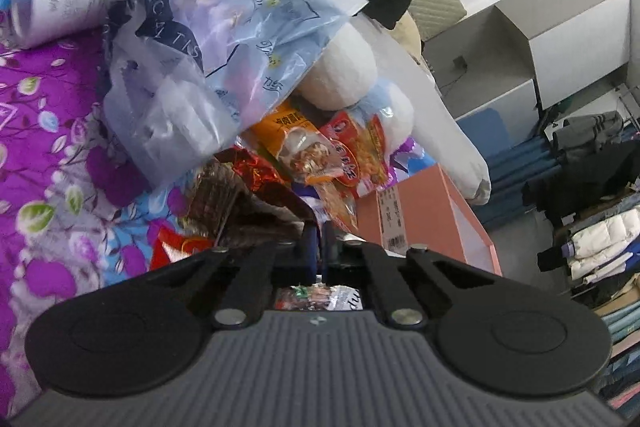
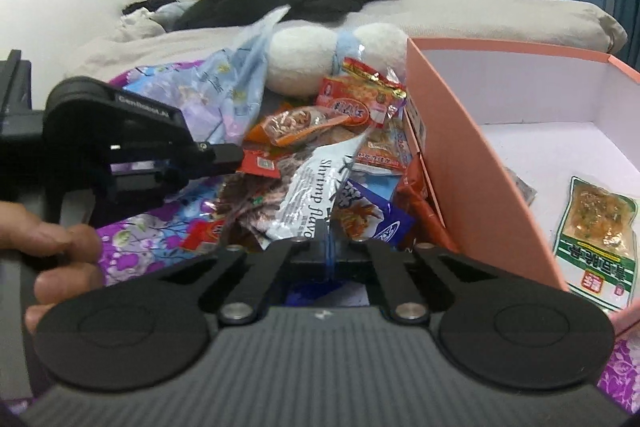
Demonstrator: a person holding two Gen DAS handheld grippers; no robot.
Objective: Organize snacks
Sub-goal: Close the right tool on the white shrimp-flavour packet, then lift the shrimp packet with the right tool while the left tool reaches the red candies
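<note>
Left tongs: clenched, fingers nearly together at the near edge of the snack pile; whether they pinch a wrapper I cannot tell.
Right tongs: clenched on the blue-edged wrapper.
Snack pile: on the floral bedspread, against the pink box.
Box contents: green packet lying flat inside.

Pink box interior mostly open, snack pile crowding its left wall, plush toy behind.
</note>
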